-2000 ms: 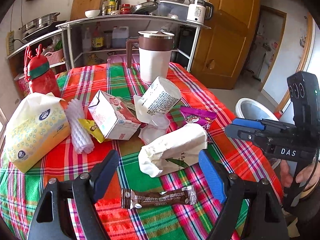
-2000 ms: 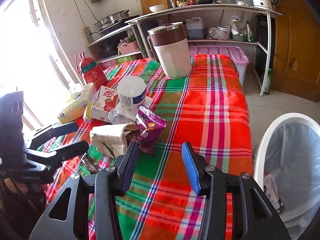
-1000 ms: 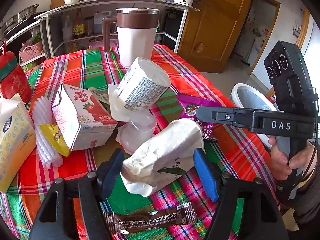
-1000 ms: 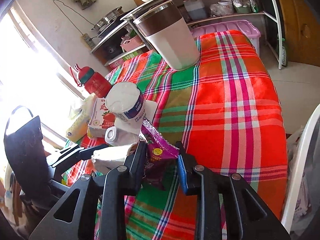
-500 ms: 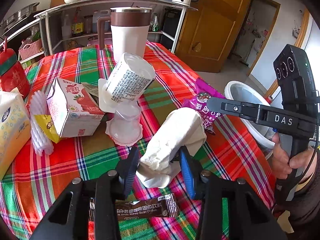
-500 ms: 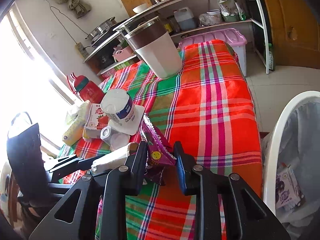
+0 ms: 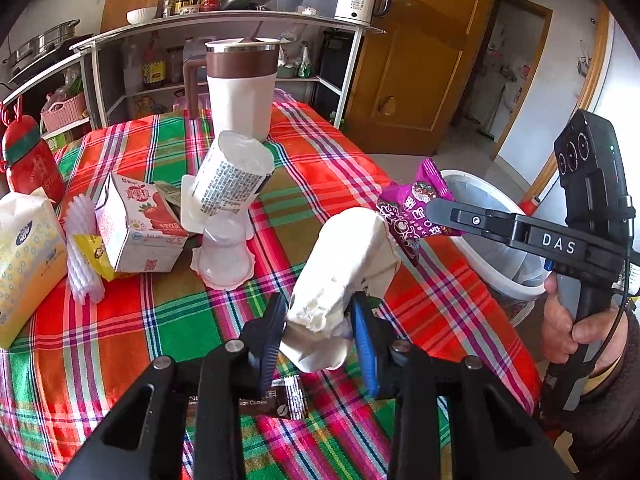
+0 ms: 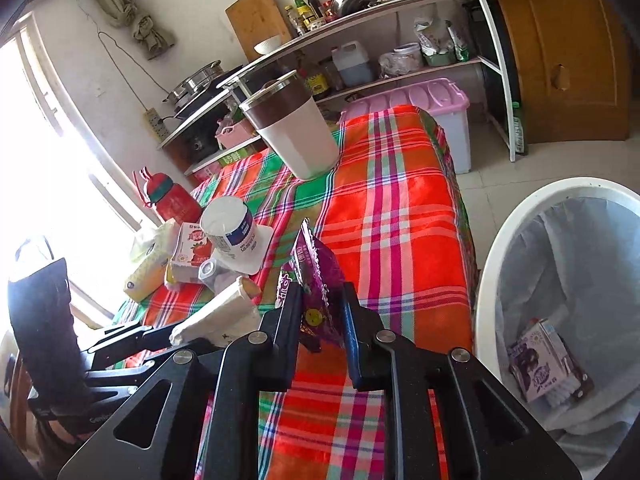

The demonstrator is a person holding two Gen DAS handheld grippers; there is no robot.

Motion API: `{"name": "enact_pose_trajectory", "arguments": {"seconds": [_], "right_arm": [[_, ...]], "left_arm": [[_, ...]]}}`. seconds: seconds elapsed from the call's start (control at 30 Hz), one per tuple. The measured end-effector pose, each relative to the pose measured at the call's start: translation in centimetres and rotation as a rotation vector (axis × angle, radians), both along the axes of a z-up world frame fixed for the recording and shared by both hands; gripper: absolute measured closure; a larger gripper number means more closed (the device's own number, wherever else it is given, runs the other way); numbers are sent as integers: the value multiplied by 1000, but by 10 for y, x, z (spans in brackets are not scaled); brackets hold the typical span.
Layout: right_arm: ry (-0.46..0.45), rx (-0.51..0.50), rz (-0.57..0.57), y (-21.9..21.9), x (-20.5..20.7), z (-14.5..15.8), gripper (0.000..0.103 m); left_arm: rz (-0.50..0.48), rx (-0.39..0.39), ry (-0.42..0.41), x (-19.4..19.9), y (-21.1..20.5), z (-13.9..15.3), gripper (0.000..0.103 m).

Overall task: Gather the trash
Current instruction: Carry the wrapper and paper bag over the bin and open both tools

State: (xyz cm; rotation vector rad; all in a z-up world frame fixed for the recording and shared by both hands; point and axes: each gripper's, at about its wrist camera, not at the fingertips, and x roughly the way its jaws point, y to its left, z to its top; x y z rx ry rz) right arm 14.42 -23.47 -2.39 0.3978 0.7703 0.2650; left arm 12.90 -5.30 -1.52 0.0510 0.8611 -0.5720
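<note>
My left gripper (image 7: 318,326) is shut on a crumpled white paper bag (image 7: 344,264) and holds it above the plaid tablecloth (image 7: 160,320); the bag also shows in the right wrist view (image 8: 220,316). My right gripper (image 8: 322,312) is shut on a purple snack wrapper (image 8: 316,276) and holds it above the table's right side; the wrapper also shows in the left wrist view (image 7: 416,208). A white trash bin (image 8: 500,248) with a liner stands on the floor to the right of the table, with a purple carton (image 8: 544,364) inside.
On the table lie a brown coffee sachet (image 7: 280,400), a clear plastic cup (image 7: 222,256), a white yoghurt tub (image 7: 232,176), a strawberry milk carton (image 7: 136,228), a tissue pack (image 7: 24,256), a red bottle (image 7: 28,160) and a large mug (image 7: 240,84). Shelves stand behind.
Both grippers have closed on their items and lifted them off the table. The right gripper has carried the purple wrapper to the right, nearer the bin.
</note>
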Motion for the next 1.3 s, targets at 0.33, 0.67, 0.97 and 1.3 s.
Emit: {"name": "enact_pose_trajectory", "arguments": {"seconds": [0.33, 0.67, 0.97, 1.3], "right_arm": [[-37, -12, -73, -32, -28, 15, 83], [-60, -63, -174, -81, -60, 28, 83], [-37, -54, -242, -121, -78, 18, 83], [6, -157, -320, -147, -84, 8, 83]], "left_arm": [[-23, -9, -47, -9, -29, 17, 68], [-101, -12, -73, -19, -90, 28, 68], [-173, 9, -73, -29, -136, 25, 67], [-212, 16, -59, -27, -178, 19, 67]]}}
